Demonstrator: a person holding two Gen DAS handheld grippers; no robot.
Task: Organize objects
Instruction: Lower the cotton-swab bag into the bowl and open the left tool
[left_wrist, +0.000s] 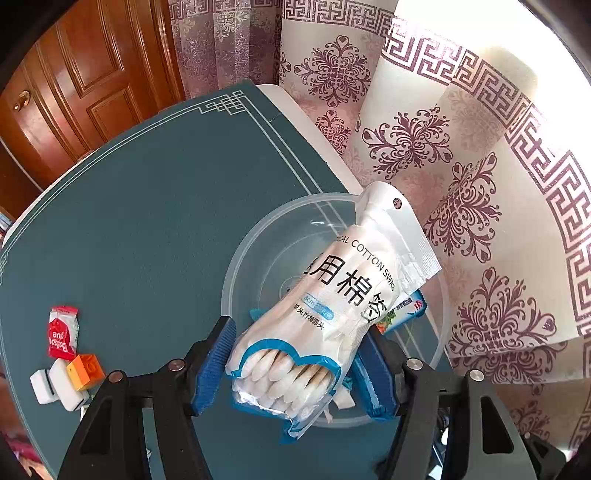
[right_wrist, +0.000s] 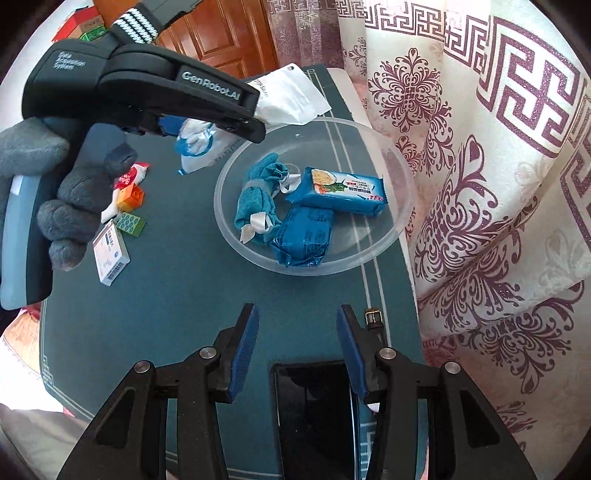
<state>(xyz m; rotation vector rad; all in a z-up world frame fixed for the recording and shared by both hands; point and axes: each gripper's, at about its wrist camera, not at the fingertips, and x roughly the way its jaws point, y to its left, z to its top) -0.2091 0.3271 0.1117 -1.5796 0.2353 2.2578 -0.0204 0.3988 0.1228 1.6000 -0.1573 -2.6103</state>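
A bag of cotton swabs (left_wrist: 332, 288) hangs tilted over the clear plastic bowl (left_wrist: 236, 266), with my left gripper (left_wrist: 299, 343) shut on its lower half. From the right wrist view a gloved hand (right_wrist: 66, 192) holds that gripper up above the bowl's (right_wrist: 391, 229) far left rim, the bag (right_wrist: 288, 96) sticking out past it. Inside the bowl lie a teal cloth bundle (right_wrist: 258, 199) tied with white ribbon and two blue snack packets (right_wrist: 343, 192) (right_wrist: 303, 236). My right gripper (right_wrist: 297, 350) stands open with nothing between its fingers, nearer than the bowl and over a black phone (right_wrist: 314, 406).
Left of the bowl on the teal table mat (left_wrist: 147, 221) lie a red glue packet (left_wrist: 62, 332), an orange brick (left_wrist: 86, 371), white erasers (left_wrist: 55, 384), a green brick (right_wrist: 131, 223) and a small white box (right_wrist: 110, 254). Patterned curtains (right_wrist: 480, 221) hang close along the table's right edge.
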